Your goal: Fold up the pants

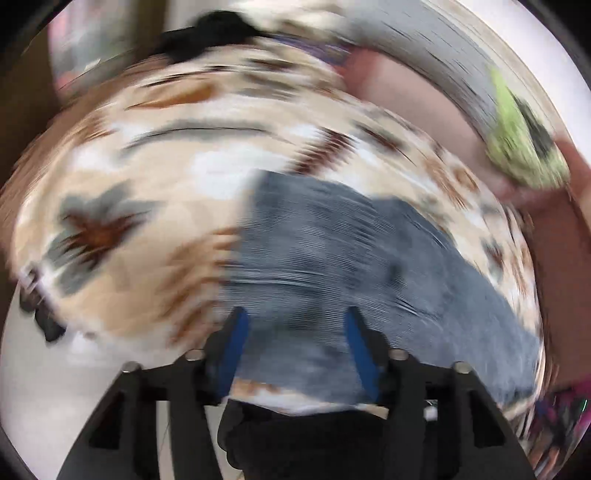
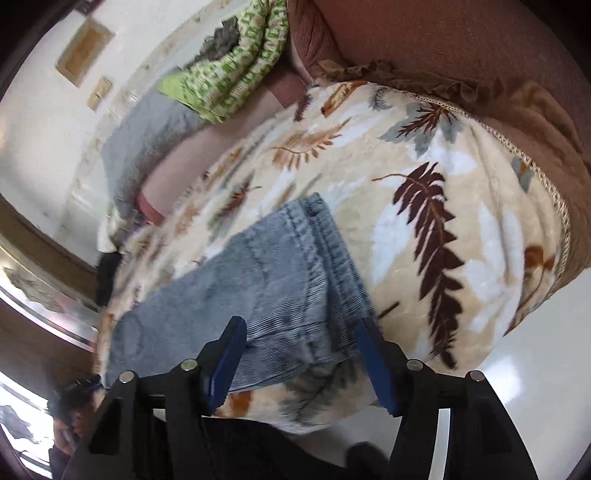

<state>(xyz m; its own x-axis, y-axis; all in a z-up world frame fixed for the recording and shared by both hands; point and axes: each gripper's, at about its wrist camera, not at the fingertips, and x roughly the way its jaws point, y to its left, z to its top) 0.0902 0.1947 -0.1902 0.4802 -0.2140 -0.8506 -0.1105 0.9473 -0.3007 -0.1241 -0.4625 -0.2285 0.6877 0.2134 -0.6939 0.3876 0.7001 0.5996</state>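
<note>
The blue denim pants lie on a cream leaf-print blanket. A hemmed leg end points away from me in the right wrist view. My right gripper is open above the near part of the jeans, holding nothing. In the blurred left wrist view the pants spread ahead of my left gripper, which is open, its blue-padded fingers apart over the denim and holding nothing.
A green patterned cloth and a grey cloth lie beyond the blanket on a pinkish bed surface. A brown cushion borders the blanket at the far right. White floor shows at the right. A dark garment lies at the blanket's far side.
</note>
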